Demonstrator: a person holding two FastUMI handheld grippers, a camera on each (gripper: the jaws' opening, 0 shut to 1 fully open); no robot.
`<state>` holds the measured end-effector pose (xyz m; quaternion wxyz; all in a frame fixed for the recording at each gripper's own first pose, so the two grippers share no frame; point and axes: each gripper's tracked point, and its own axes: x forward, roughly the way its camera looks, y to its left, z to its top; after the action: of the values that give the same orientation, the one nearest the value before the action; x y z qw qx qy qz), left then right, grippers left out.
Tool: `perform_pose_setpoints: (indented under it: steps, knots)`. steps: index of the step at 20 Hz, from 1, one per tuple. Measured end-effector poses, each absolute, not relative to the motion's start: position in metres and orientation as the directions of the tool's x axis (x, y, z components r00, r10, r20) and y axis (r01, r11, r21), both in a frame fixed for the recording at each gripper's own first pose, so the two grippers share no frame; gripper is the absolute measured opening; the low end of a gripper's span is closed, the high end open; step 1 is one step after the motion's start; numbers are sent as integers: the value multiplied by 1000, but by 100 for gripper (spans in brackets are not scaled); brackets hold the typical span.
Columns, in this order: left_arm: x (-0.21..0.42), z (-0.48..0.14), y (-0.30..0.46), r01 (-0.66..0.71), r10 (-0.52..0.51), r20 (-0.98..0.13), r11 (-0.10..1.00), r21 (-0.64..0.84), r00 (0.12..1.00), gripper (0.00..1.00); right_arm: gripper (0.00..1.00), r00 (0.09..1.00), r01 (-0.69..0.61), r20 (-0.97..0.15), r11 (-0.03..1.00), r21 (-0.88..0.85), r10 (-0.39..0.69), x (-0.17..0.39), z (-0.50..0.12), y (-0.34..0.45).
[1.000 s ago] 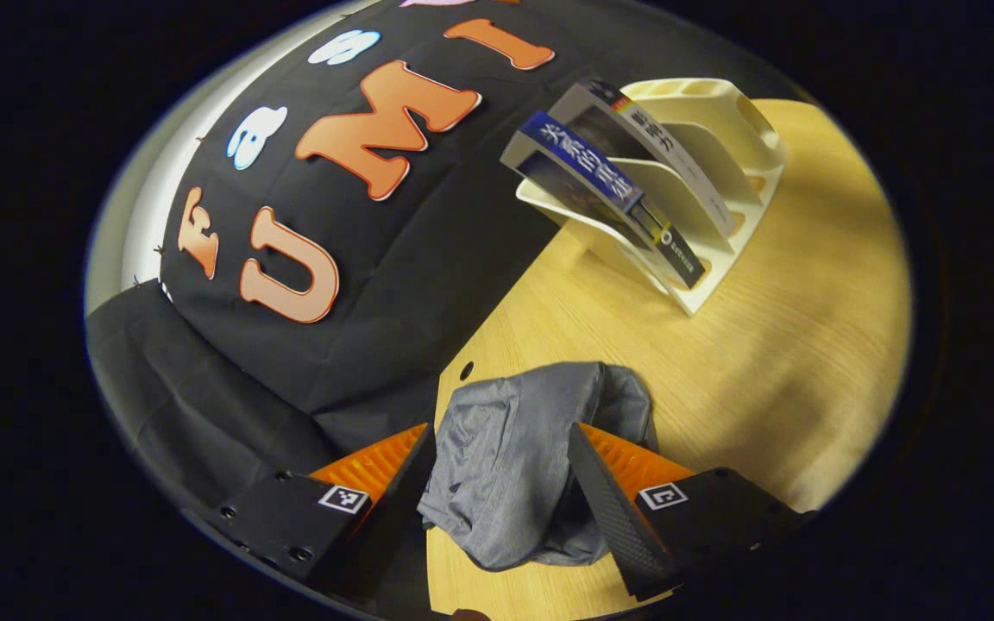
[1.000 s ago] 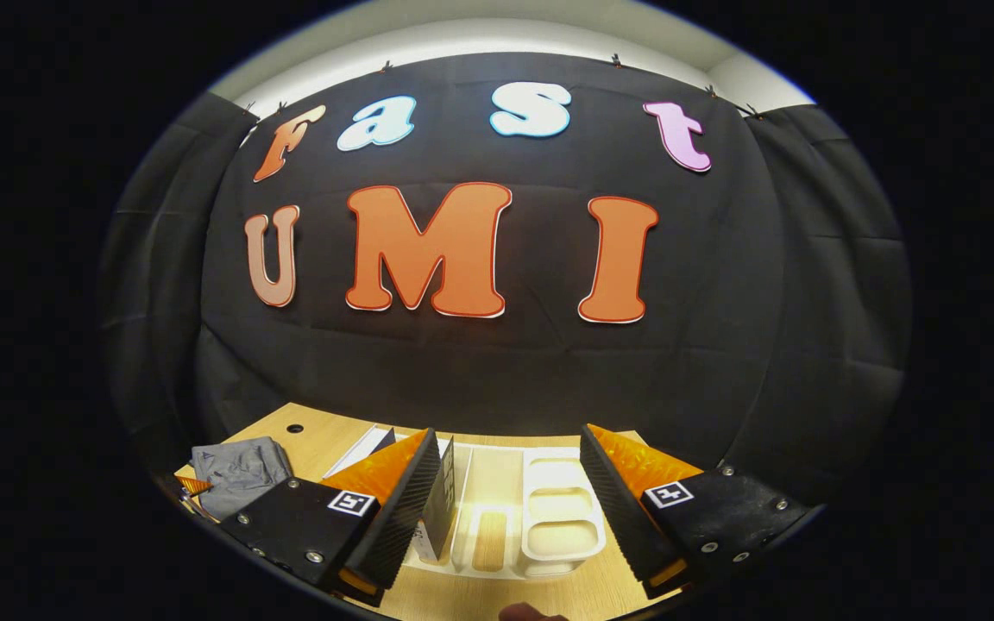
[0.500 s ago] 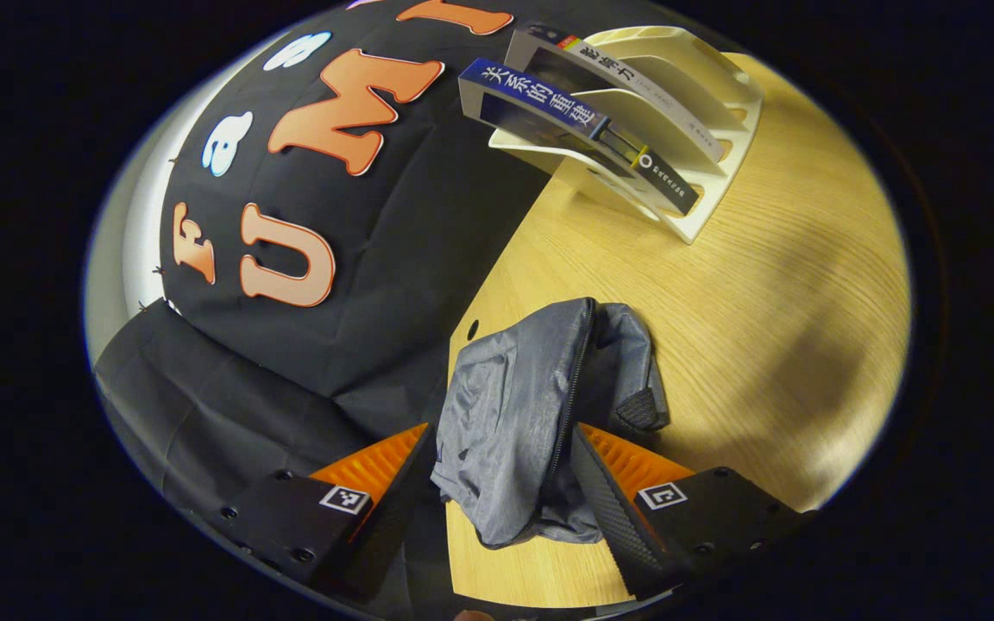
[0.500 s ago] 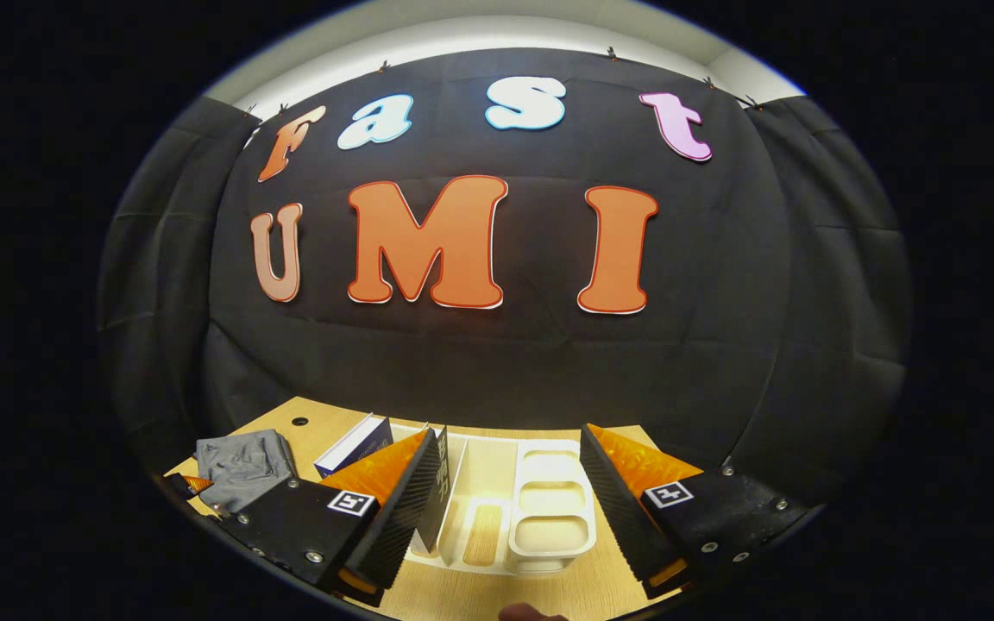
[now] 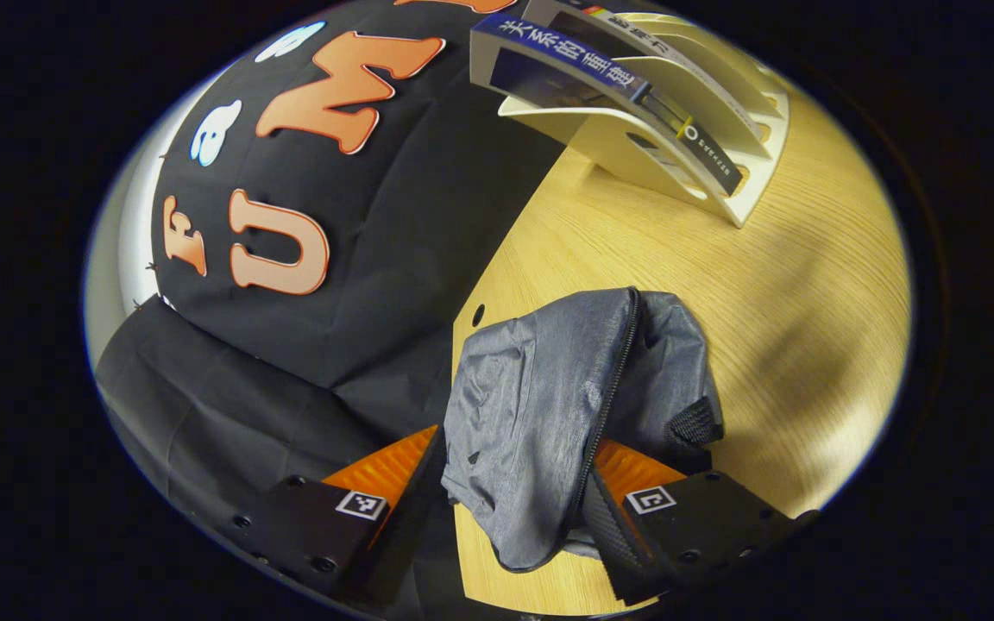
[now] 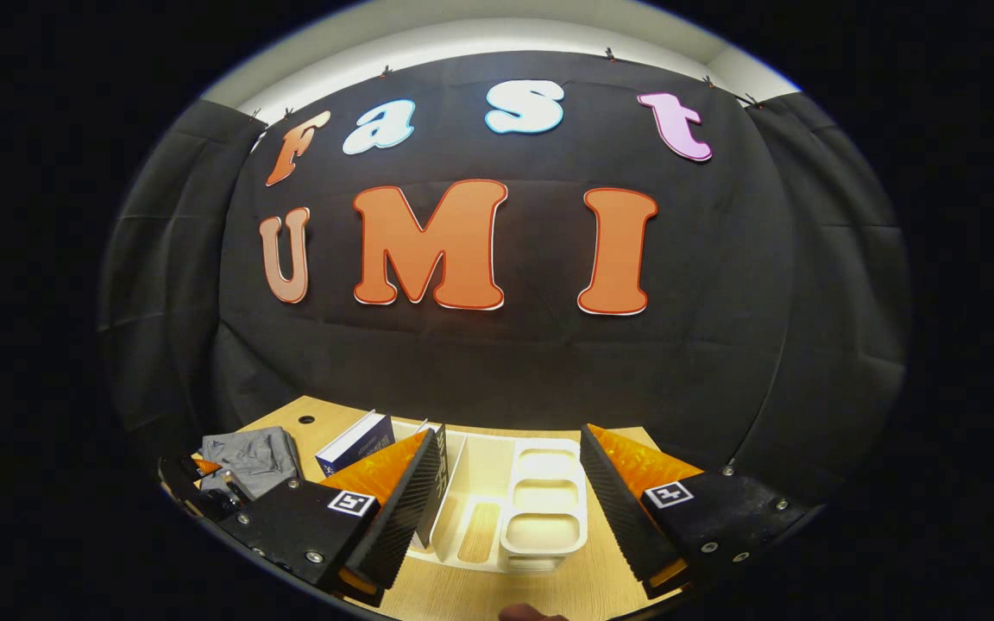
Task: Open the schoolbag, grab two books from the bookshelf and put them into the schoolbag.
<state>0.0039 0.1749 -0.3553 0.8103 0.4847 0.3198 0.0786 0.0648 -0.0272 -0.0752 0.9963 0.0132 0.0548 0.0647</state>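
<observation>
Chinese title on book spine (image 5: 588, 62)

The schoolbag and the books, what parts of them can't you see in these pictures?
- Schoolbag, left gripper view: its inside is hidden by folded grey cloth, and its lower edge sits behind the left tool.
- Second book, right gripper view: mostly behind a finger of the right tool.
- Blue book: too small to make out.

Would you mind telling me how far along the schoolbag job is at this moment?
Nothing looks finished. The grey schoolbag lies on the table, its zipper seemingly closed, with the left gripper straddling its fabric. The right gripper hangs open over the bookshelf. Both books sit in the shelf; opening and loading remain.
</observation>
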Motion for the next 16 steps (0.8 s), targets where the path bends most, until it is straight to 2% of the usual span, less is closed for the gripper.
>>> perform_pose_setpoints:
  steps: [1,2,3,6,7,8,9,10,16]
  knots:
    - [8,-355,177,191,426,-460,537,822,779,82,97,985,-128,-112,991,32,131,66,-76,-25]
    - [12,-356,178,201,410,-476,555,807,778,72,97,985,-125,-114,992,27,127,65,-76,-23]
    - [15,-354,178,216,387,-494,573,790,779,68,98,986,-121,-116,992,19,123,66,-76,-22]
    - [15,-351,174,277,303,-553,624,731,776,36,98,986,-107,-127,994,-2,106,69,-76,-12]
    - [12,-349,174,301,273,-573,638,709,773,31,97,986,-97,-135,995,-5,96,71,-77,-6]
    - [12,-345,173,315,243,-585,654,688,774,18,98,986,-87,-140,996,-6,85,73,-79,-1]
    - [9,-344,174,336,214,-610,675,657,763,12,98,987,-73,-146,997,-9,71,75,-79,3]
    - [10,-343,174,354,176,-627,697,624,759,8,98,986,-61,-153,998,-11,59,77,-79,10]
    - [13,-316,189,470,-21,-717,768,435,697,6,98,977,-49,-211,997,-55,36,92,-73,68]
